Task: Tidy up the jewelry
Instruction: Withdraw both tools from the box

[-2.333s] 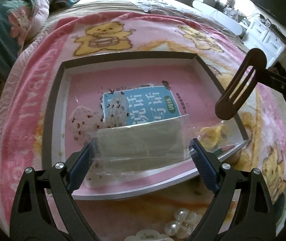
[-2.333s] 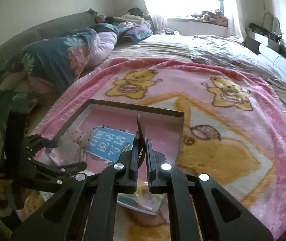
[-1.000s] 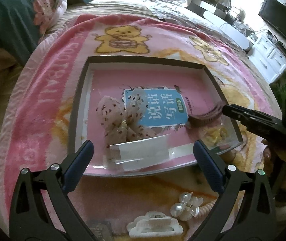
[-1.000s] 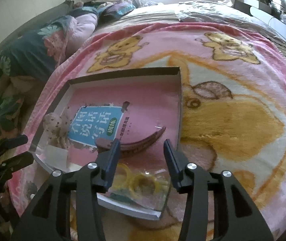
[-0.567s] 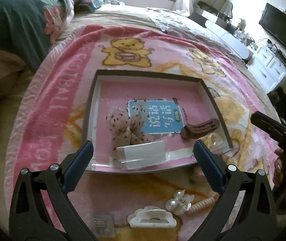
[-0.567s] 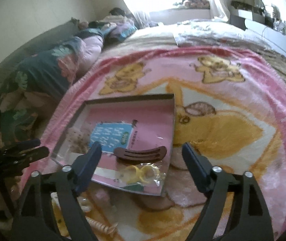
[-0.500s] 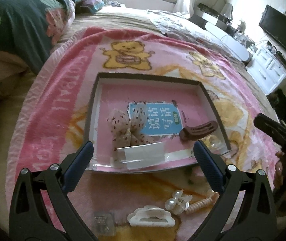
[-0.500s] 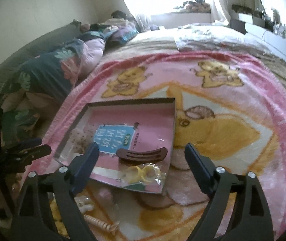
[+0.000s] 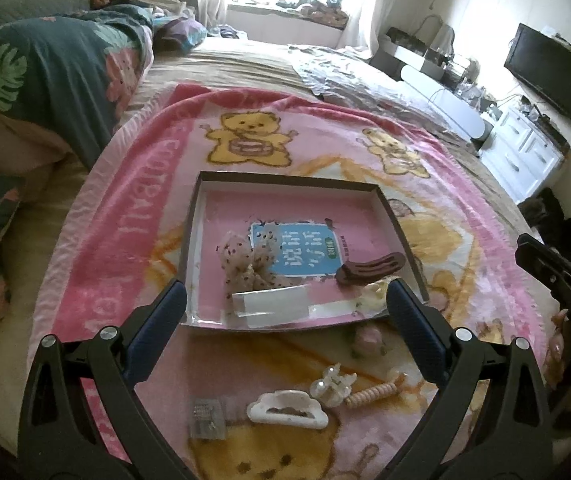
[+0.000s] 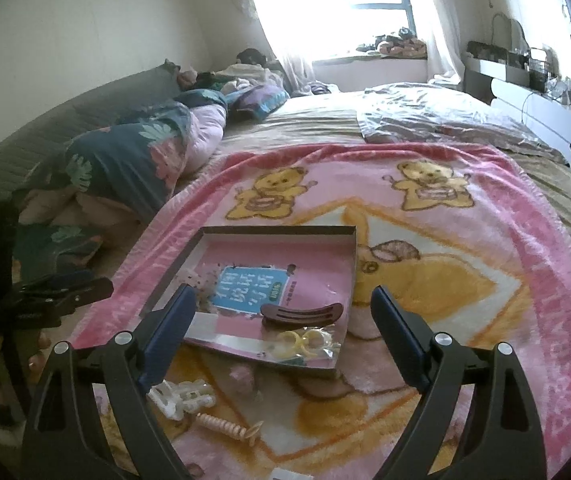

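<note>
Left wrist view: the left gripper (image 9: 285, 312) hangs above a pink teddy-bear blanket (image 9: 133, 216) spread on a bed, its blue-padded jaws spread wide with nothing between them. Beyond the fingertips lies a shallow cardboard tray (image 9: 285, 178) with a pink floor and a blue label. Inside it rest a speckled fabric bow (image 9: 245, 260) at the left, a clear flat packet (image 9: 271, 306) against the near edge, and a brown hair clip (image 9: 369, 270) at the right, lying flat beside a clear bag of yellow rings (image 9: 371, 294) at the tray's near right corner. On the blanket in front of the tray, outside it, sit a white cloud-shaped claw clip (image 9: 287, 408), a clear claw clip (image 9: 333, 386), a beige spiral hair tie (image 9: 371, 390) and a small clear packet (image 9: 205, 418). The right gripper (image 9: 557, 276) shows at the right edge, apart from the tray.

Right wrist view: the right gripper (image 10: 283, 320) has just been opening and now stands wide, empty, raised over the tray's near right corner. The brown hair clip (image 10: 301, 314) lies in the tray (image 10: 277, 231), just beyond the bag of yellow rings (image 10: 305, 340). The clear claw clip (image 10: 183, 396) and spiral hair tie (image 10: 227, 426) lie on the blanket (image 10: 485, 264) at lower left. The left gripper (image 10: 49, 292) shows side-on at the left edge; from here its opening cannot be judged.
</note>
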